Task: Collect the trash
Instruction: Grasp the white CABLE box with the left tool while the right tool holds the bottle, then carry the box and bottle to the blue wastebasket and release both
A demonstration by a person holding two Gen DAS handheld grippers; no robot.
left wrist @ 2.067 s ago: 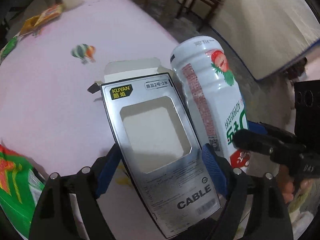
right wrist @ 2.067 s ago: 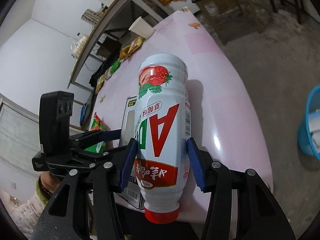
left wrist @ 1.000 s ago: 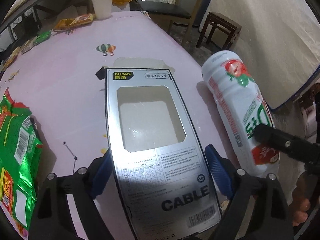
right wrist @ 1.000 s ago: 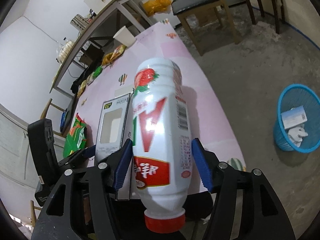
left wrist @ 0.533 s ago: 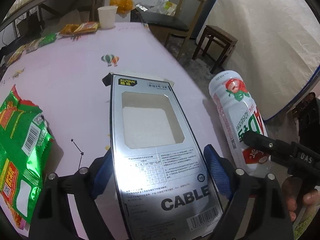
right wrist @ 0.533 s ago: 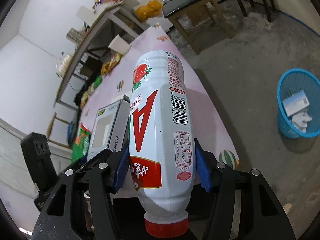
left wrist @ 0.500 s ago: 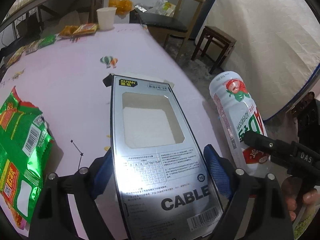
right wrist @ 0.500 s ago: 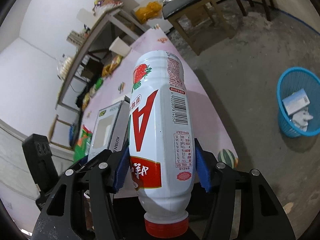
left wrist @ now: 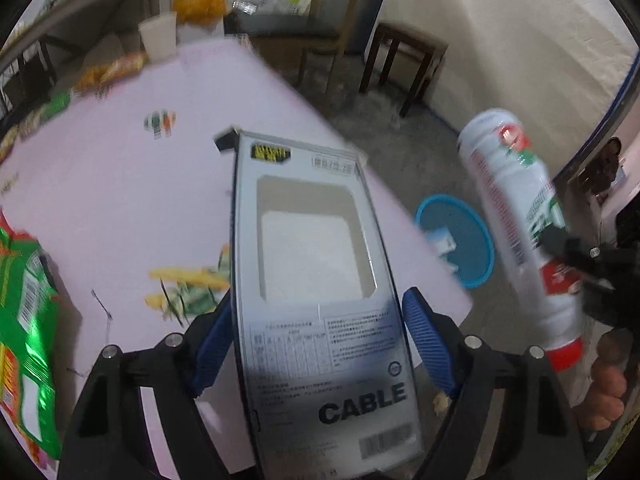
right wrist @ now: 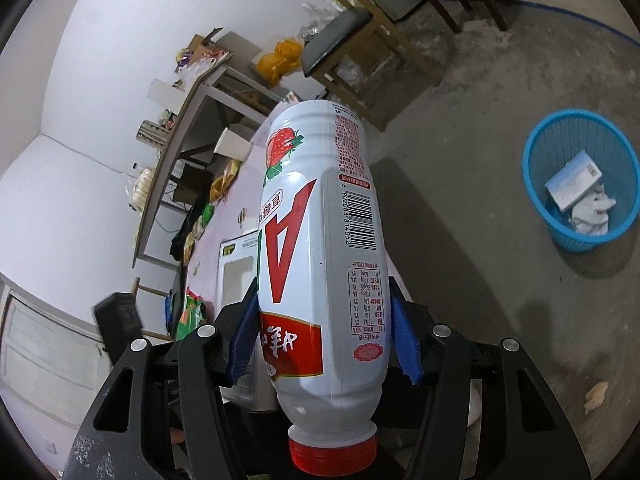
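Both grippers have swung out past the pink table [left wrist: 120, 200] edge since the earlier frames, and the blue wastebasket [right wrist: 580, 180], a moment ago off to the side, now sits ahead on the concrete floor. That suggests the carry is nearly over and the drop comes next. The left gripper [left wrist: 316, 344] holds the windowed cable box [left wrist: 316, 280] across its width, jaws wide and just easing inward on it; the right gripper [right wrist: 324, 328] clamps the strawberry drink bottle [right wrist: 320, 260] near its red cap, base pointing forward. Only the right wrist view shows a small carton and crumpled paper already in the basket. Only the left wrist view shows the green snack bag [left wrist: 24, 320] lying on the table, uncollected.
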